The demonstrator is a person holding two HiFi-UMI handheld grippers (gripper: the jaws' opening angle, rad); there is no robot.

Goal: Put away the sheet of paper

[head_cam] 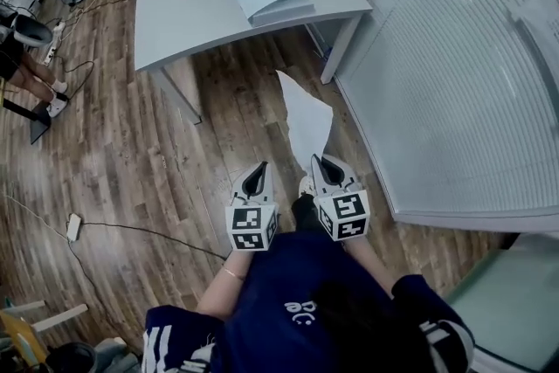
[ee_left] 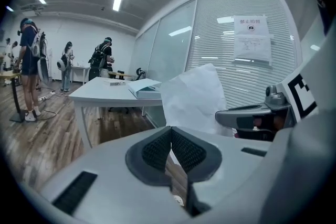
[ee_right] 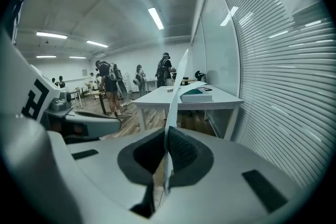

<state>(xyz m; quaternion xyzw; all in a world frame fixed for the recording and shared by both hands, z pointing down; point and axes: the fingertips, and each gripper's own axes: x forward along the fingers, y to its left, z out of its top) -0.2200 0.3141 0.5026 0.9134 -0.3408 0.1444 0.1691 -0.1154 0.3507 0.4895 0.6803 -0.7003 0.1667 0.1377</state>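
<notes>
Over the wood floor, in the head view, the right gripper is clamped on the near edge of the paper, which juts toward the table. The left gripper is closed on nothing.

Left gripper view: pads together and bare, with the paper off to the right.

Right gripper view: the sheet stands edge-on between pressed pads. It looks light and limp, likely to flop or crease, so an edge grip seems best.
</notes>
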